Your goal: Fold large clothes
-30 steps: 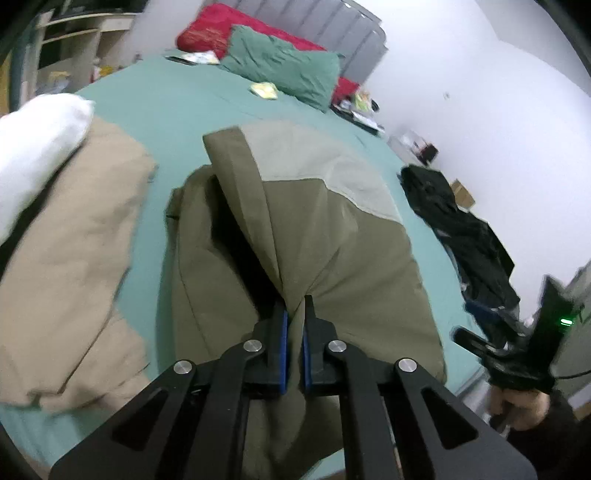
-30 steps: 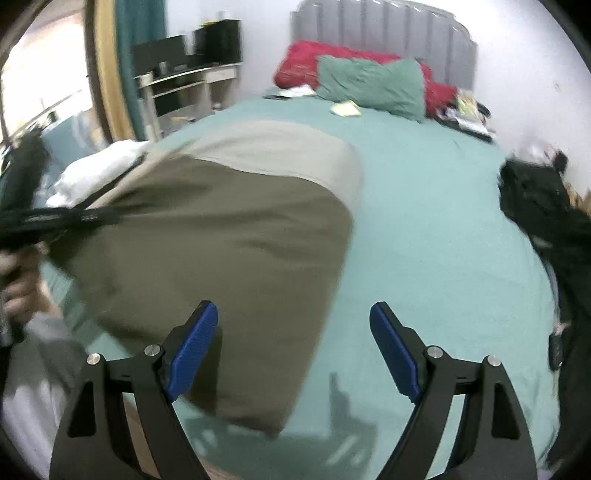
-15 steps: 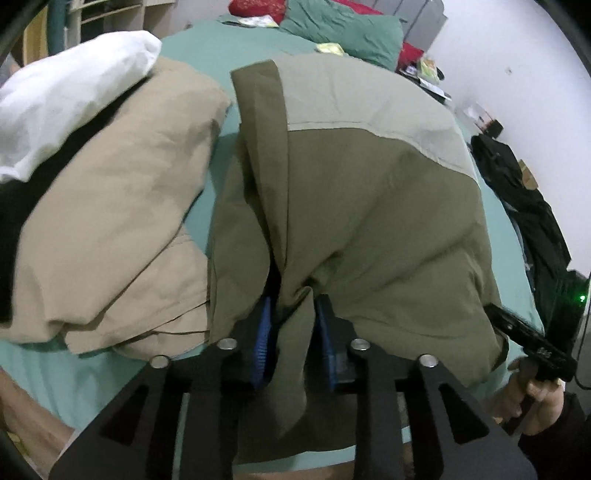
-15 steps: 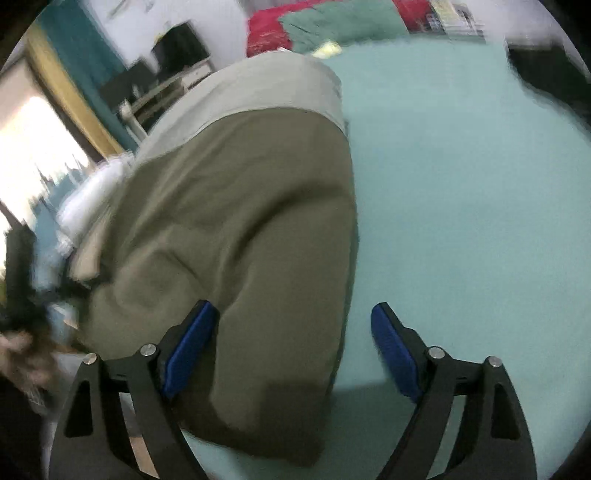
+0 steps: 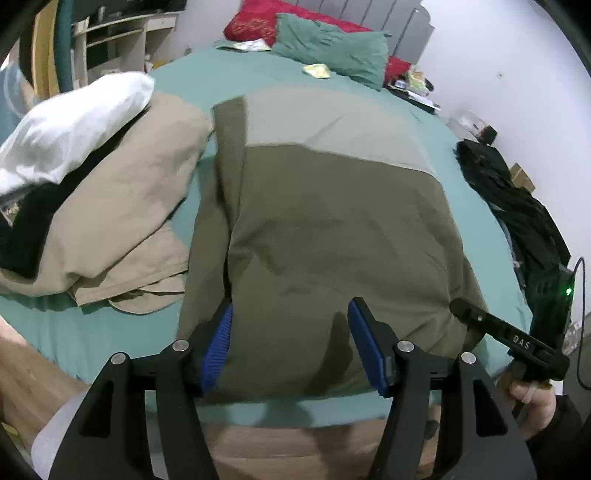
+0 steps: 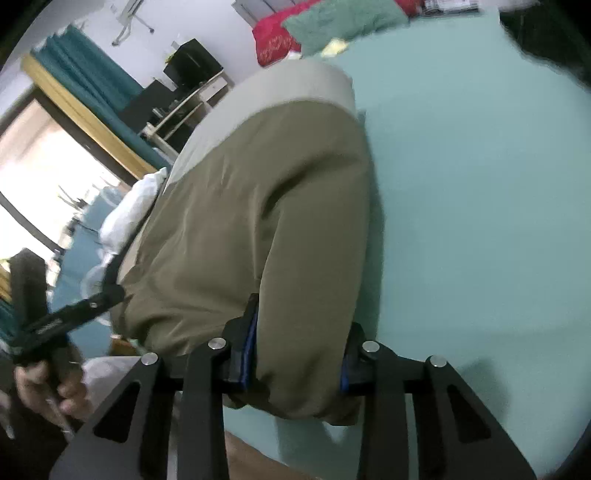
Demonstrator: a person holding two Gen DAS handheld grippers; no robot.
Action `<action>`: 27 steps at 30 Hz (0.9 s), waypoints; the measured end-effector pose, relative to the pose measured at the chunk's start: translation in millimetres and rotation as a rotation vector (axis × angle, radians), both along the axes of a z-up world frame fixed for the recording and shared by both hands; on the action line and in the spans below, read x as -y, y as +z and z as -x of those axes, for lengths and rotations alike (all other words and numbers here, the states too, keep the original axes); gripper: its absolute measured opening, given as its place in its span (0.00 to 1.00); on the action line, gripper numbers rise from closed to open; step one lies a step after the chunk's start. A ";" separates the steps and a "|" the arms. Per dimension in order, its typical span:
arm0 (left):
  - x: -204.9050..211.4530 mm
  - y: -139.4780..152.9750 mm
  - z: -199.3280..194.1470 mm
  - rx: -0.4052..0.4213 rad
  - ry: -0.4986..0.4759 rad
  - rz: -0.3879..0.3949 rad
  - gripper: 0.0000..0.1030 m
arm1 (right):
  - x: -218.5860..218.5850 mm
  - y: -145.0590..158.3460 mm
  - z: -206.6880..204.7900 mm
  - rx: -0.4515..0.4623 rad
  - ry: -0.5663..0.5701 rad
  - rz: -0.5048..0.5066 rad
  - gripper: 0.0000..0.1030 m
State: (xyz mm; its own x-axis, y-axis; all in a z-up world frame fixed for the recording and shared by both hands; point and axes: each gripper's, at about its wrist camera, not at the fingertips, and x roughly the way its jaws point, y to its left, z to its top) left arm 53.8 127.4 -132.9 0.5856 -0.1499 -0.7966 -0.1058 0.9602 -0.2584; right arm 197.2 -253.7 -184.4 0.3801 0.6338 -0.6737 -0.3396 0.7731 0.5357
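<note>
Our bed [image 5: 192, 77] and its load

We see an olive jacket [image 5: 332, 229], tan garment [image 5: 122, 192], green pillow [image 5: 332, 48] and black clothes [image 5: 517, 206] lying on it.

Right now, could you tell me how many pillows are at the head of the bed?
2: a red pillow against the headboard, and a green pillow lying partly over it. Others may be hidden behind them.

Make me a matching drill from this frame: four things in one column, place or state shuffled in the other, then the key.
Things:
1. olive jacket
2. tan garment
3. black clothes
4. left tongs

Place or state:
A. heaped to the left of the jacket
B. open, over the jacket's near hem
C. spread across the middle of the bed
D. piled at the bed's right edge

Pairs: 1-C, 2-A, 3-D, 4-B
</note>
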 end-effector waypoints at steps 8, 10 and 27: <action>39.3 19.3 -6.9 0.032 -0.028 -0.013 0.65 | 61.8 23.3 32.3 0.094 -0.040 0.176 0.31; 50.4 16.4 -12.8 0.020 -0.044 -0.015 0.66 | 88.0 21.6 40.4 0.095 -0.073 0.207 0.31; 40.1 -45.2 -42.7 -0.049 0.075 0.089 0.80 | 139.2 47.3 34.3 0.178 -0.051 0.204 0.74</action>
